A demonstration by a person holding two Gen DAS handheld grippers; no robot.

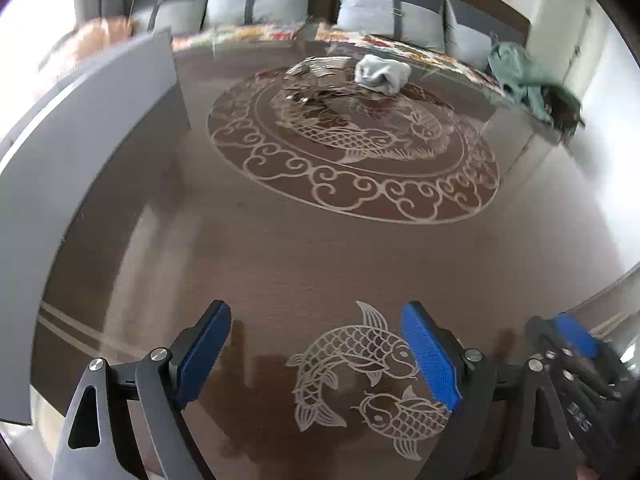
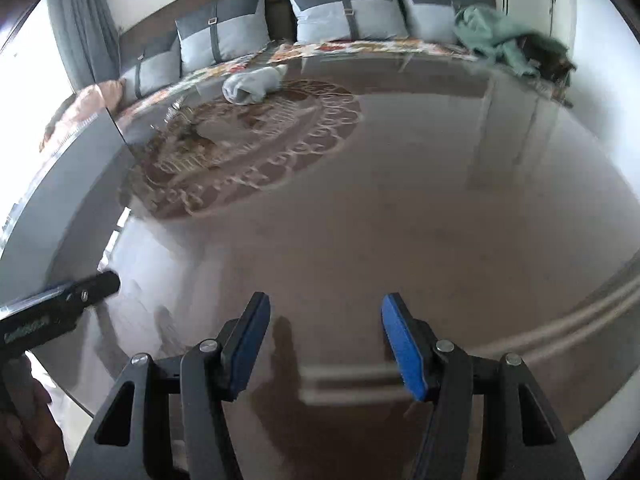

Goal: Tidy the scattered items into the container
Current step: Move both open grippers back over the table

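Note:
A rolled pale grey cloth (image 1: 382, 73) lies at the far side of the glossy brown table (image 1: 280, 248), on its round fish pattern; it also shows in the right wrist view (image 2: 250, 84). A grey box-like container wall (image 1: 60, 184) stands along the table's left side, also in the right wrist view (image 2: 52, 208). My left gripper (image 1: 316, 356) is open and empty above the near fish motif. My right gripper (image 2: 326, 344) is open and empty over bare table; it appears at the left wrist view's right edge (image 1: 572, 340).
A sofa with grey cushions (image 1: 372, 12) and a patterned cover runs behind the table. A green garment (image 1: 520, 76) is heaped at the far right, also in the right wrist view (image 2: 492, 36). The left gripper's body (image 2: 60, 312) enters the right wrist view at left.

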